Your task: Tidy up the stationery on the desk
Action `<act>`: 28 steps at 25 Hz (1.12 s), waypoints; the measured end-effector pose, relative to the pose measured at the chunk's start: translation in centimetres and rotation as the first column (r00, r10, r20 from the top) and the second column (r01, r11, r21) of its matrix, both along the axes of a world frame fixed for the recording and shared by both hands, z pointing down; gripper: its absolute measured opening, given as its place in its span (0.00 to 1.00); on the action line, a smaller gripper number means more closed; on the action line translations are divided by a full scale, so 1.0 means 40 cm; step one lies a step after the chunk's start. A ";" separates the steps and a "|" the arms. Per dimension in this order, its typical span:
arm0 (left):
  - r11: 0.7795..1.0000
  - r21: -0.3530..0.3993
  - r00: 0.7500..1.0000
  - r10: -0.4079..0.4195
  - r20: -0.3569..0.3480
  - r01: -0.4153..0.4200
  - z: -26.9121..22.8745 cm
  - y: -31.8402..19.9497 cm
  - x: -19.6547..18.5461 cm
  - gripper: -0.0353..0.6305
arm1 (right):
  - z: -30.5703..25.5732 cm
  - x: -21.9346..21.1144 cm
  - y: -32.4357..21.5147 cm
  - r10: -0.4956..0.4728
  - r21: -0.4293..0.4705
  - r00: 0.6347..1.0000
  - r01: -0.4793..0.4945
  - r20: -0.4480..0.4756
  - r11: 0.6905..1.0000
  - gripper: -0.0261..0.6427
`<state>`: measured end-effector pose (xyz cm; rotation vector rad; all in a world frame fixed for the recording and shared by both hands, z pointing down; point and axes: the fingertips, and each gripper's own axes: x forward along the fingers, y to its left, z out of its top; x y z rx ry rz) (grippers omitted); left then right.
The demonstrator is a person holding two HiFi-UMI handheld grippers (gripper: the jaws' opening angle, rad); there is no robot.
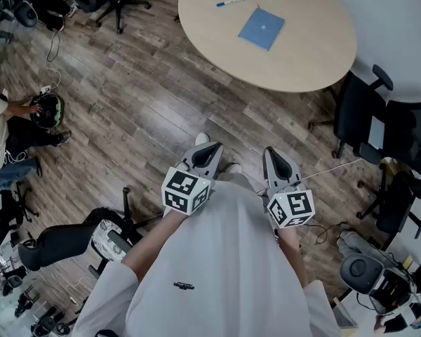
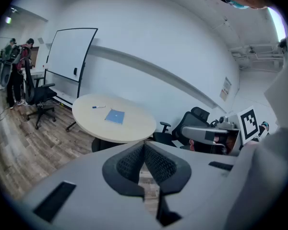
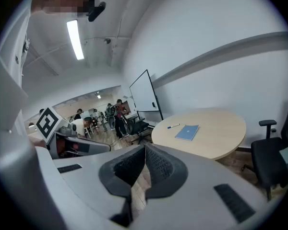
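The left claw (image 1: 208,150) is pressed together with nothing between its ribbed pads, and its own view shows the two black jaws meeting in a closed seam. The right claw (image 1: 276,161) is likewise pressed together and empty. Both are held side by side close in front of the person's white shirt (image 1: 224,258), tilted a little downward, the left one's marker cube (image 1: 186,191) and the right one's marker cube (image 1: 291,209) facing up toward the head camera. Under them is only the wooden plank floor (image 1: 140,97); neither claw touches anything.

Well ahead of both claws stands a round, pale wooden worktop (image 1: 316,48). On it lies a blue notebook (image 1: 262,28), flat and closed, turned at a slant. Near it, but apart from it, lies a pen (image 1: 229,2) with a white barrel and blue end; it may be a marker, since it is too small to tell. The two things are the only stationery seen on the worktop, and both are far from the claws.

A black office chair (image 1: 358,111) stands beside the worktop on the right, against the white wall. A whiteboard on a black frame (image 2: 69,56) stands behind the worktop in the left gripper view. At the far left of the head view a person (image 1: 0,128) sits low, hands on a dark round device on the floor.
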<state>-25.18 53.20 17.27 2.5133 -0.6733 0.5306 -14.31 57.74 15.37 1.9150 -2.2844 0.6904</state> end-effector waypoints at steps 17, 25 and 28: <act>1.000 -0.031 1.000 0.001 0.017 -0.001 0.016 0.079 -0.015 0.08 | 0.051 -0.024 0.116 -0.016 -0.014 0.995 0.017 0.094 1.000 0.09; 0.991 -0.111 0.997 0.066 -0.034 -0.069 0.062 -0.064 0.112 0.08 | 0.076 0.077 -0.053 0.055 -0.044 0.995 -0.051 0.085 0.998 0.09; 0.987 -0.127 0.995 0.093 -0.030 -0.096 0.085 -0.178 0.186 0.08 | 0.079 0.137 -0.179 0.077 -0.046 0.993 -0.073 0.092 0.996 0.09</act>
